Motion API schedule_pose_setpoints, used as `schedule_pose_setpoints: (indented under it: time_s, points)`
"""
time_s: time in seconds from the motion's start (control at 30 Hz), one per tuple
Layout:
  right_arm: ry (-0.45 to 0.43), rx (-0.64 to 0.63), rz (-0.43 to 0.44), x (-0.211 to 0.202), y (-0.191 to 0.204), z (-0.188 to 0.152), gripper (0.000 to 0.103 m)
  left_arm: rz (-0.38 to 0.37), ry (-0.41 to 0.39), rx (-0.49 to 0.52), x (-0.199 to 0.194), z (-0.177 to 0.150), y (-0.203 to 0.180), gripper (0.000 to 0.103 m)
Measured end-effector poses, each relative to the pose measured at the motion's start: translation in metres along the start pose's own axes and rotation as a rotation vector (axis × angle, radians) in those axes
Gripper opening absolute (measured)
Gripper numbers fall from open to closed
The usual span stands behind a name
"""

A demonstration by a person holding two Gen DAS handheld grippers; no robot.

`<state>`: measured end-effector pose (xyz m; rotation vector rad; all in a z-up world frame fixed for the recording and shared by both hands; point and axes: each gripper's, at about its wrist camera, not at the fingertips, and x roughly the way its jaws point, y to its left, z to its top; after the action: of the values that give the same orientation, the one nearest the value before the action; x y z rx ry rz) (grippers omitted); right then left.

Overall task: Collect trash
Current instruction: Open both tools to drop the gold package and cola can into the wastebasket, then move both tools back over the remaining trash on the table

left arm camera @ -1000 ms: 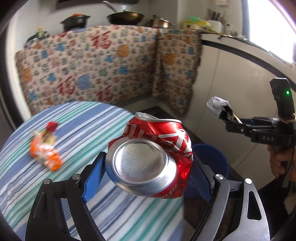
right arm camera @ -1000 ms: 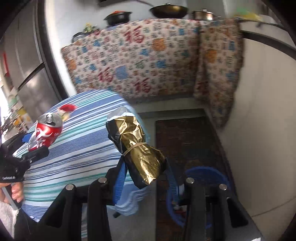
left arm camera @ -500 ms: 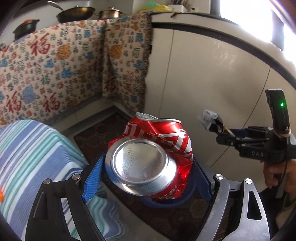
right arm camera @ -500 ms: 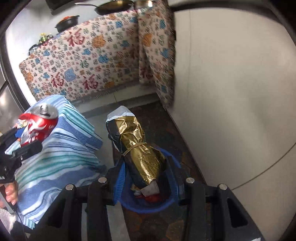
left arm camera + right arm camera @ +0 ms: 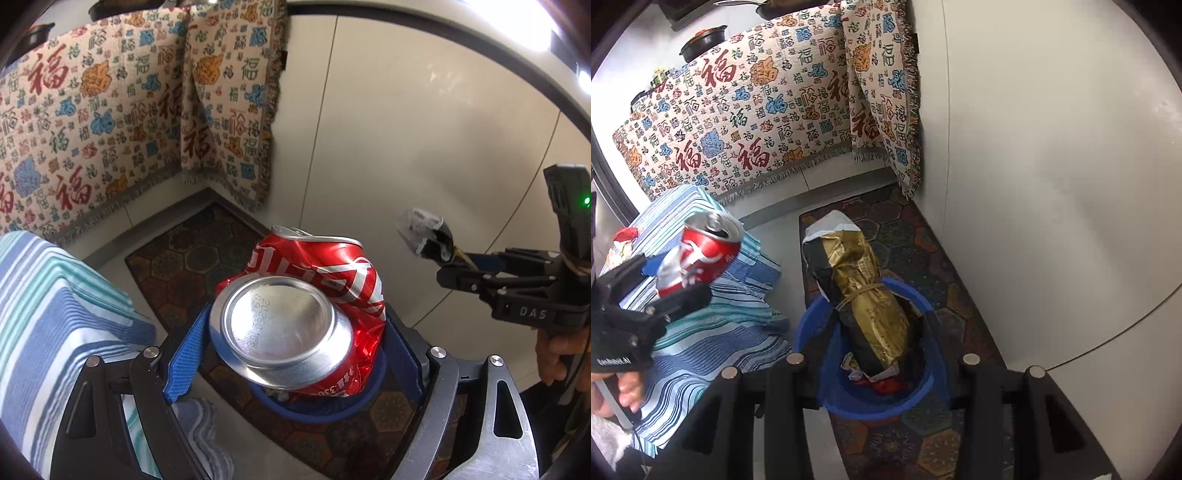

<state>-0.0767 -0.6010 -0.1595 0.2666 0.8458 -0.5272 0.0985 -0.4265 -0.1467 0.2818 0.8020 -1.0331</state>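
Crushed red can, silver base showing, dented and creased.

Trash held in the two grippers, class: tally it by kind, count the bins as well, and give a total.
Crushed red can, in the left gripper: 1
Gold foil wrapper, in the right gripper: 1
Blue bin: 1
Total: 3

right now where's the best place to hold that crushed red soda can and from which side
Grip the crushed red soda can across its dented middle, coming from its base end with a finger on each flank, as the left gripper holds it now. The round base and top rim are stiff and slippery; the creased waist gives the blue pads flatter faces to press on.
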Motion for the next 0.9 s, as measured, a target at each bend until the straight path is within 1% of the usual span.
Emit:
schedule_pose_setpoints:
  time_s: [0.27, 0.3, 0.33, 0.37, 0.4, 0.47, 0.57, 0.63, 0.73, 0.8, 0.9]
  points:
    - [0.001, 0.019, 0.019, 0.015, -0.008, 0.012, 0.046, -0.014, 0.046, 0.018, 0.028, -0.003, -0.006, 0.089]
    - [-0.003, 0.023, 0.025, 0.016, -0.008, 0.013, 0.048, -0.013, 0.051, 0.019, 0.031, -0.003, -0.006, 0.089]
    - [-0.007, 0.028, 0.03, 0.018, -0.008, 0.016, 0.05, -0.015, 0.057, 0.018, 0.035, -0.003, -0.007, 0.092]
    - [-0.013, 0.036, 0.04, 0.018, -0.008, 0.017, 0.058, -0.02, 0.061, 0.015, 0.039, -0.002, -0.007, 0.094]
    - [-0.018, 0.041, 0.045, 0.019, -0.008, 0.018, 0.062, -0.026, 0.061, 0.01, 0.043, -0.002, -0.008, 0.097]
    - [-0.027, 0.044, 0.05, 0.02, -0.006, 0.02, 0.064, -0.04, 0.061, 0.001, 0.048, -0.001, -0.008, 0.098]
    - [-0.023, 0.047, 0.045, 0.021, -0.005, 0.023, 0.064, -0.047, 0.064, -0.008, 0.05, -0.001, -0.01, 0.098]
    - [-0.026, 0.044, 0.035, 0.02, -0.005, 0.025, 0.064, -0.056, 0.057, -0.013, 0.044, -0.001, -0.009, 0.098]
    - [-0.043, 0.032, 0.022, 0.015, -0.002, 0.027, 0.064, -0.048, 0.037, -0.004, 0.031, -0.001, -0.006, 0.098]
    - [-0.061, 0.026, 0.011, 0.011, 0.001, 0.028, 0.064, -0.042, 0.016, -0.002, 0.015, -0.002, -0.003, 0.098]
    - [-0.105, -0.025, -0.025, 0.001, 0.018, 0.033, 0.064, -0.017, -0.009, -0.016, -0.017, -0.006, 0.006, 0.098]
